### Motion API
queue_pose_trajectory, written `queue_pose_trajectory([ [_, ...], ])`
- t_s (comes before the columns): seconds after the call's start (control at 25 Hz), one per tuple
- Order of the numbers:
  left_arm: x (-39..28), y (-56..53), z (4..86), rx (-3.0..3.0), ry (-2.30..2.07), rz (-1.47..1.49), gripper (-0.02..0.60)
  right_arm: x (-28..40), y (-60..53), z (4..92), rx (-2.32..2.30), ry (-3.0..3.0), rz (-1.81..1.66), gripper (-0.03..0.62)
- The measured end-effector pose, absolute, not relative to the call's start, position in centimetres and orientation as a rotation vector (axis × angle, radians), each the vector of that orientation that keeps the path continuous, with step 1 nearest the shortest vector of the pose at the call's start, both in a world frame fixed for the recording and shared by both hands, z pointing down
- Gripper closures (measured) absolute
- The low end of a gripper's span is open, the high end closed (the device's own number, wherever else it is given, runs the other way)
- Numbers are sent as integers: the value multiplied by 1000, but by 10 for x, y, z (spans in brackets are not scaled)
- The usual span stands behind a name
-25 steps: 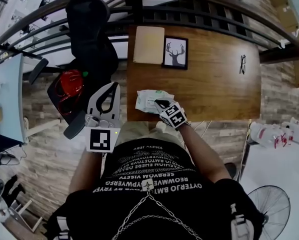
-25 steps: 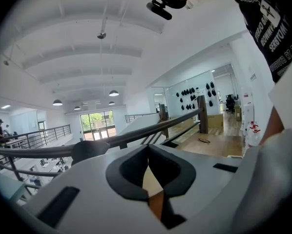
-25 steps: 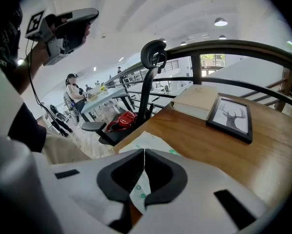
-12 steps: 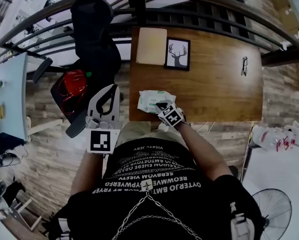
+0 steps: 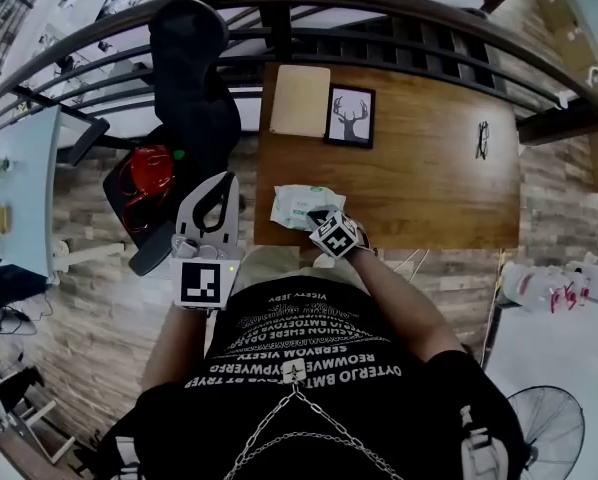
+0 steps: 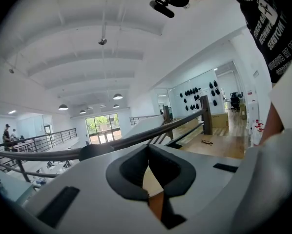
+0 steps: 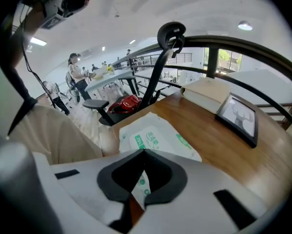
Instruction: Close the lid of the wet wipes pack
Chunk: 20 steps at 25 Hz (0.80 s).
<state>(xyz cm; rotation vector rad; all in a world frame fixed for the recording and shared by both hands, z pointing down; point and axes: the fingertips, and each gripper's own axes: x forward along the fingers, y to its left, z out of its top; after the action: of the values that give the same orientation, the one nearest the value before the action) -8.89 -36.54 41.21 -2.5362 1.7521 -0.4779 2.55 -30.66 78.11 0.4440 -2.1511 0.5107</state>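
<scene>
The wet wipes pack [image 5: 299, 206] lies at the near left edge of the table [image 5: 429, 178], long axis left-right. The right tongs [image 5: 319, 220], tips together, are over its near right end. The left tongs [image 5: 217, 193], also together, hang off-table, farther away.

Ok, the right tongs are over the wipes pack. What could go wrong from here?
1. The wet wipes pack lies close to the table's near edge, by its left corner. A push from the shut right tongs could slide it off.
2. The left tongs hang shut beside the table and do not brace the pack, so it may shift under pressure.
</scene>
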Motion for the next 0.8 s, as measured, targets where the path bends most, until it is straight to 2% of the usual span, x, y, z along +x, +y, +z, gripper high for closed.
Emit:
queue_pose_trajectory([
  [0.32,-62,-344,405,-2567,1751,-416,555,66,-312,676,682,-2399,622,579],
  [0.8,-22,-310,391,-2588,1730,-359,555,156,-336,515,1047,-2553,390,580],
])
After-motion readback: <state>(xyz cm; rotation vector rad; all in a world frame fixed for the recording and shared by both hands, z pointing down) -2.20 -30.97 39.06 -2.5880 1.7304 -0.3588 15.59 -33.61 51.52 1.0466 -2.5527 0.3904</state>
